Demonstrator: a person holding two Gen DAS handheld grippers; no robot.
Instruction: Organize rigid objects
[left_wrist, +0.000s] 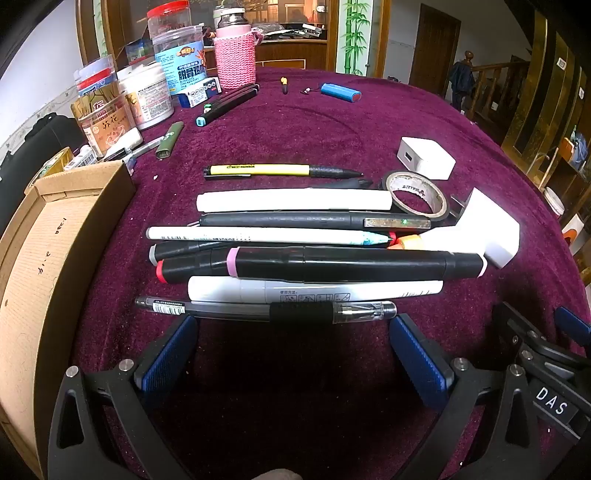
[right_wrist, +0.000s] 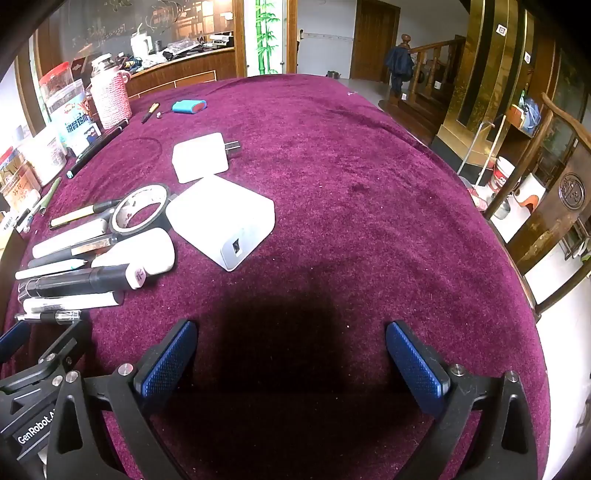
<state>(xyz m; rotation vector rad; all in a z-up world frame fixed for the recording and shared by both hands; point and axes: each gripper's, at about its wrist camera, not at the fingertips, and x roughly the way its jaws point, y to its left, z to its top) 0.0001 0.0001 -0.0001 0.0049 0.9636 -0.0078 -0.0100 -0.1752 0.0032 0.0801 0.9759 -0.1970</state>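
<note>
Pens and markers (left_wrist: 295, 254) lie bunched side by side on table (right_wrist: 369, 206), just ahead of left claw (left_wrist: 293, 332). Cardboard box (left_wrist: 55, 251) at left looks empty. Left claw gapes, holding nothing; right claw (right_wrist: 291, 343) likewise, over bare cloth. Chargers (right_wrist: 221, 221), tape roll (left_wrist: 415, 195) loose. Judgement: sorting barely begun.

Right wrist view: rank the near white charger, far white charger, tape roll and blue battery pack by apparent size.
1. Near white charger, though closest to camera.
2. Far white charger and tape roll: alike, unranked.
3. Blue battery pack, farthest.
</note>
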